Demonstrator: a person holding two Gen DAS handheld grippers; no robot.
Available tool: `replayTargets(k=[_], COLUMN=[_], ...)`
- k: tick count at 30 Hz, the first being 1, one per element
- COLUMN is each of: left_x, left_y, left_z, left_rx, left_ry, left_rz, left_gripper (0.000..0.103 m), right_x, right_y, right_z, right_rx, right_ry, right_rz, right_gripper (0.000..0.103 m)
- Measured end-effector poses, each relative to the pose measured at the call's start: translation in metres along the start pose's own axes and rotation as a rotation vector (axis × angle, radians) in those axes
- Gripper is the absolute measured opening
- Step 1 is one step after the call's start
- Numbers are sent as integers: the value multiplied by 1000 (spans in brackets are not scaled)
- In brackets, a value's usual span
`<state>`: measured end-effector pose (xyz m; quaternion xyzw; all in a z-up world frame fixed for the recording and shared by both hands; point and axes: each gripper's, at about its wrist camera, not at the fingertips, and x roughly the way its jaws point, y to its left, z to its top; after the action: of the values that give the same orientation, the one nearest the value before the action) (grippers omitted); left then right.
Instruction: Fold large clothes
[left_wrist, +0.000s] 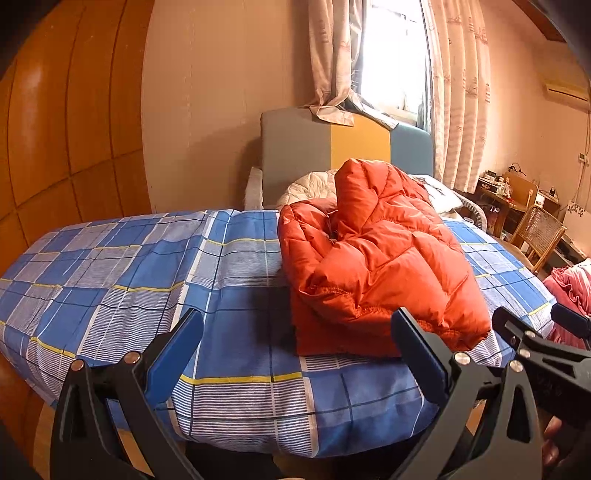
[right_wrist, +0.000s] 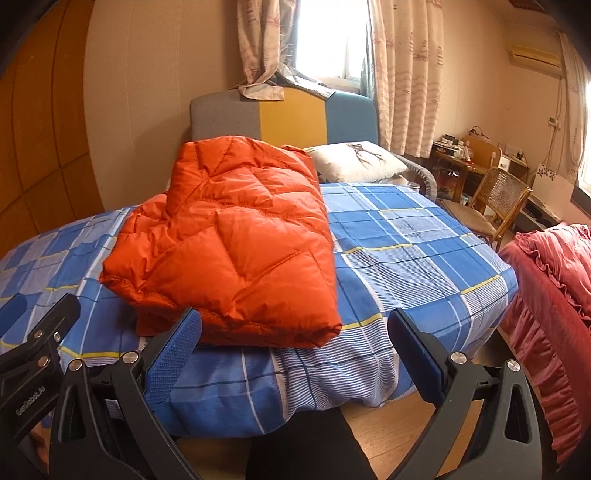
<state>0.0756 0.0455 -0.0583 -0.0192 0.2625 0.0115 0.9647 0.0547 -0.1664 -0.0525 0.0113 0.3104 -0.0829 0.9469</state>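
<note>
An orange quilted down jacket (left_wrist: 376, 258) lies folded in a thick bundle on the bed with the blue plaid sheet (left_wrist: 147, 266); it also shows in the right wrist view (right_wrist: 236, 236) on the sheet (right_wrist: 406, 240). My left gripper (left_wrist: 295, 328) is open and empty, held just short of the jacket's near hem. My right gripper (right_wrist: 293, 328) is open and empty, its left finger just in front of the jacket's near edge. The right gripper's fingers (left_wrist: 524, 332) show at the right edge of the left wrist view. The left gripper's finger (right_wrist: 44, 325) shows at the left of the right wrist view.
A grey, yellow and blue headboard (right_wrist: 280, 118) stands behind the bed under a curtained window. A white pillow (right_wrist: 354, 160) lies at the head. A cane chair (right_wrist: 491, 206) and cluttered desk stand right. A red ruffled cover (right_wrist: 554, 295) is close at the right.
</note>
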Motion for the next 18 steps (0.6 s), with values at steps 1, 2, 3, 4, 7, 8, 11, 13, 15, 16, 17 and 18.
replayTargets(k=[1, 2, 3, 4, 7, 8, 11, 13, 15, 16, 17, 18], left_x=[0, 0, 0, 0, 0, 0, -2, -3, -4, -4, -4, -4], left_y=[0, 0, 0, 0, 0, 0, -1, -1, -2, -2, -1, -1], left_z=[0, 1, 1, 1, 1, 1, 2, 2, 3, 3, 3, 3], left_rx=[1, 3, 5, 5, 3, 3, 3, 4, 3, 2, -2, -5], left_ry=[-2, -3, -4, -4, 2, 1, -4, -5, -5, -5, -4, -3], left_rz=[-1, 0, 2, 2, -3, -4, -10, -10, -13, -10, -9, -12], left_gripper=[101, 101, 101, 101, 101, 101, 101, 101, 101, 101, 101, 101], right_x=[0, 0, 0, -1, -1, -1, -1, -1, -2, -2, -2, -2], right_y=[0, 2, 2, 2, 2, 2, 3, 4, 5, 5, 6, 6], right_z=[0, 0, 0, 0, 0, 0, -1, -1, -1, -1, -1, -1], right_rx=[-2, -6, -11, -11, -11, -12, -17, -23, -27, -30, -32, -31], right_ry=[1, 0, -2, -4, -9, -9, -9, -10, -13, -15, -15, -13], right_rz=[1, 1, 0, 0, -4, -5, -6, -7, -6, -7, -7, -5], right_gripper=[100, 100, 100, 100, 100, 100, 100, 100, 100, 100, 100, 100])
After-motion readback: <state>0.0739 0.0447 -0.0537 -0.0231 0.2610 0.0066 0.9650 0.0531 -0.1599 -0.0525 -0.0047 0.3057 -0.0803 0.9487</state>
